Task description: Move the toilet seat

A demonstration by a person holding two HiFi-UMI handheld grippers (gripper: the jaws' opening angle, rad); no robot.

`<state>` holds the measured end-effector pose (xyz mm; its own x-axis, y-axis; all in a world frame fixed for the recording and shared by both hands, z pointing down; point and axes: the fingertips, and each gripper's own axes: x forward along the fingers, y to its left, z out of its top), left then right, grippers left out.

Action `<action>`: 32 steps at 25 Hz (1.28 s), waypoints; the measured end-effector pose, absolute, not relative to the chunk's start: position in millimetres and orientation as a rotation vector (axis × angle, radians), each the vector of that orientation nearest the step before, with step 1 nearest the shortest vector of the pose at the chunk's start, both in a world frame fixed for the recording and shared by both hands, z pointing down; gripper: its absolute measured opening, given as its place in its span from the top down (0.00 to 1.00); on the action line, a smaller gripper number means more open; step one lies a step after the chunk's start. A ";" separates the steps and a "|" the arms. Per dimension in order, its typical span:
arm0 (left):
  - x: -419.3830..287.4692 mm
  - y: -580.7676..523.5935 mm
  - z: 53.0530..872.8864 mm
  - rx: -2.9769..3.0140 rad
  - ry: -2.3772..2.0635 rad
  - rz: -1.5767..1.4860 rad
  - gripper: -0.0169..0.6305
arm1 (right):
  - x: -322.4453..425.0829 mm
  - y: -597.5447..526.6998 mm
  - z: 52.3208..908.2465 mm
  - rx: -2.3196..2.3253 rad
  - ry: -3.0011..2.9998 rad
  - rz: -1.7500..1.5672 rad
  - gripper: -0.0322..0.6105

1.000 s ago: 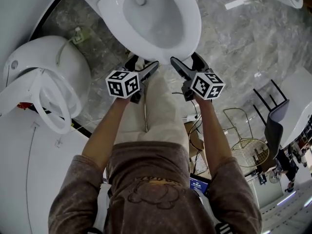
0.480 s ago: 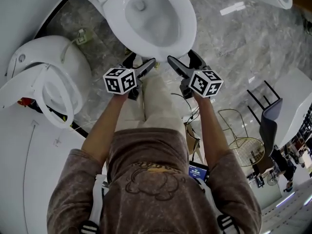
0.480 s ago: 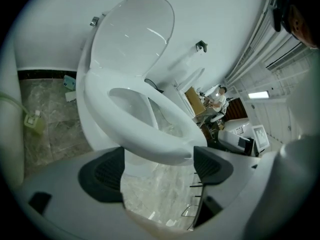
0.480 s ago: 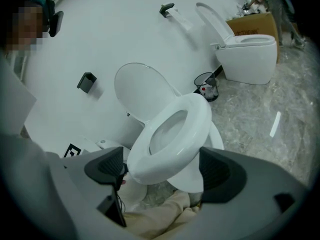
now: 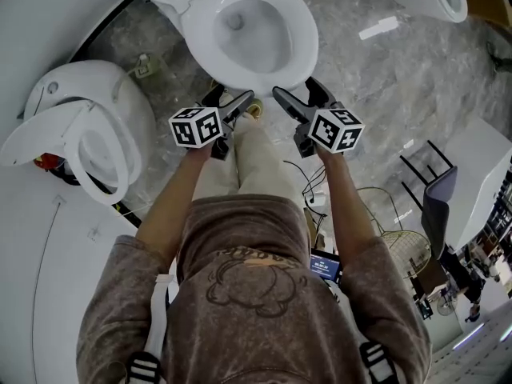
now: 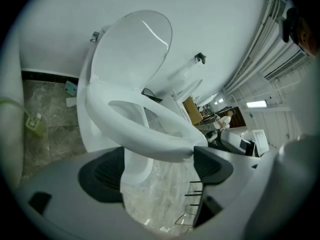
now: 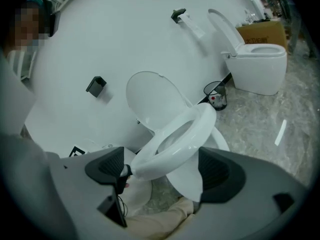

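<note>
**Head view.** The toilet seat (image 5: 305, 45) is a white ring over the bowl (image 5: 244, 34), which serves as the reference here. From above the ring looks to be down on the bowl. The left gripper (image 5: 232, 98) and the right gripper (image 5: 298, 93) are both just short of the bowl's front edge, one to each side of its nose, and both point toward it. Neither seems to touch the ring. A second toilet (image 5: 84, 134) stands well off to the left of the bowl.

**Left gripper view.** The left gripper (image 6: 160, 169) has its jaws spread wide with nothing pinched. The front curve of the toilet seat (image 6: 150, 139) crosses the gap between them, apparently beyond the pads and not in them. The lid (image 6: 132, 49) stands upright behind the bowl, against the wall.

**Right gripper view.** The right gripper (image 7: 162, 176) is also spread and empty. The toilet seat (image 7: 166, 158) is framed between its jaws, with the lid (image 7: 150, 99) raised behind it. Whether the ring lies flat on the bowl or sits slightly off it, I cannot tell.

**Progress.** By my reading the task has hardly begun. The lid is up and the grippers are lined up at the seat's front, but the ring is not yet gripped. Closing on it and swinging it remain to be done.
</note>
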<state>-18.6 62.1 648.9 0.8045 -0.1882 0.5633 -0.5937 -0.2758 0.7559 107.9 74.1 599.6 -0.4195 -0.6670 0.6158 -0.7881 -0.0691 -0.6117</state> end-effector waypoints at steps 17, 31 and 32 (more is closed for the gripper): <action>-20.9 31.9 595.3 1.935 -0.680 0.409 0.32 | 99.9 45.1 557.7 1.467 -2.175 1.391 0.25; -25.1 12.2 576.3 1.956 -0.778 0.387 0.32 | 94.7 25.3 533.7 1.404 -2.203 1.326 0.31; -24.7 11.2 574.9 1.955 -0.780 0.384 0.32 | 95.0 23.9 532.3 1.406 -2.202 1.332 0.31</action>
